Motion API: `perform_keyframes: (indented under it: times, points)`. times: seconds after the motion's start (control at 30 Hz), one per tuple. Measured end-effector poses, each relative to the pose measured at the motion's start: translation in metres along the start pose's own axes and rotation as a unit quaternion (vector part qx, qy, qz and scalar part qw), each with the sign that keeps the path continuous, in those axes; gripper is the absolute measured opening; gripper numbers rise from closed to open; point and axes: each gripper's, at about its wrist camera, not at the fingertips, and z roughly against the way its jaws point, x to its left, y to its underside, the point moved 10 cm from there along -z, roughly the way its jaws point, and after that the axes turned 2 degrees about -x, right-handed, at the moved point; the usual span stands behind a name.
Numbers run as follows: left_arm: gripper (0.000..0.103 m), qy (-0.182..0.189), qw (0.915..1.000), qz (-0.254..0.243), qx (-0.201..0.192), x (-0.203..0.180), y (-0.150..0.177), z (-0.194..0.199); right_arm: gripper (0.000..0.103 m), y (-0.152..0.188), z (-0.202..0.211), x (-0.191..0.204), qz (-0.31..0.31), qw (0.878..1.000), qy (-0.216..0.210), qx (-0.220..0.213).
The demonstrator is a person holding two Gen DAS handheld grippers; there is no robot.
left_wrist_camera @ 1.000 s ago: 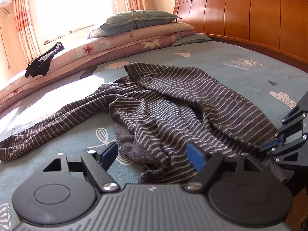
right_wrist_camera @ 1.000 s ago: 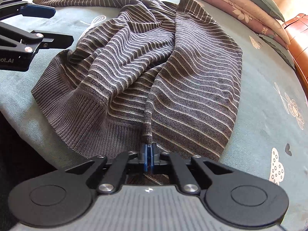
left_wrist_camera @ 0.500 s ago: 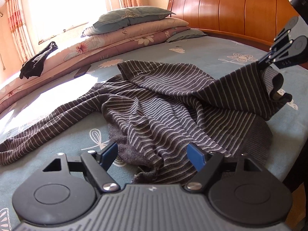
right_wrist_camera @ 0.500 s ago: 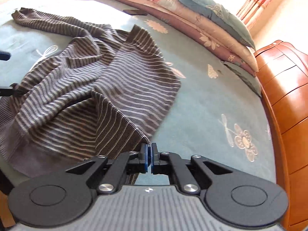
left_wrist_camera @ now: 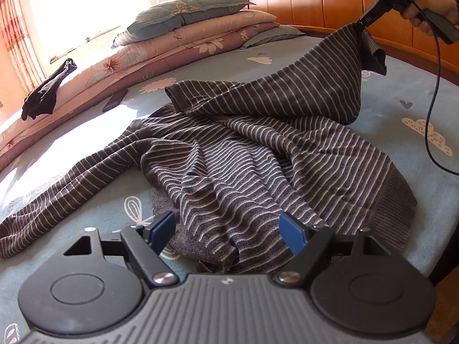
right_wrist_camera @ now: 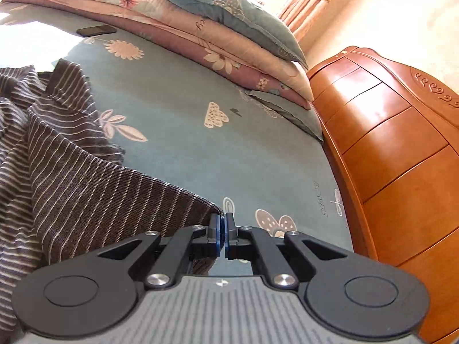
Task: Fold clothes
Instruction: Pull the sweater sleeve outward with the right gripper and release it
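Observation:
A dark grey sweater [left_wrist_camera: 258,154] with thin white stripes lies crumpled on the blue bedsheet [left_wrist_camera: 424,106], one sleeve stretched out to the left. My left gripper [left_wrist_camera: 229,229] hovers open just above its near folds, blue pads on either side of the cloth without touching. My right gripper [right_wrist_camera: 223,233] is shut on the sweater's ribbed hem [right_wrist_camera: 200,200]. In the left wrist view that right gripper [left_wrist_camera: 363,23], held by a hand [left_wrist_camera: 430,3], lifts the hem corner high at the upper right, so the cloth hangs like a tent.
Stacked pillows and a folded floral quilt [left_wrist_camera: 186,31] line the far side, with a black garment [left_wrist_camera: 46,91] on the quilt. A dark phone [right_wrist_camera: 96,30] lies on the sheet. The wooden headboard [right_wrist_camera: 401,143] stands to the right. A cable [left_wrist_camera: 430,109] hangs from the right gripper.
My right gripper has carried the hem up and away toward the headboard, pulling the sweater's right side off the bed. The left gripper stayed open and barely moved.

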Motion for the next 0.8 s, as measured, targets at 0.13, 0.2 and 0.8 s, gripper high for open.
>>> perform_keyframes:
  times: [0.13, 0.2, 0.8]
  points:
    - [0.080, -0.009, 0.9998, -0.009, 0.016, 0.004, -0.003, -0.015, 0.003, -0.013, -0.039, -0.041, -0.030, 0.999, 0.035, 0.005]
    - [0.080, -0.013, 0.9996, -0.014, 0.023, 0.005, -0.005, -0.022, 0.003, -0.017, -0.056, -0.060, -0.041, 0.998, 0.052, 0.009]
    - [0.080, -0.001, 0.9979, -0.043, 0.048, 0.000, -0.023, -0.067, 0.003, -0.028, -0.176, -0.210, -0.103, 0.967, 0.224, 0.063]
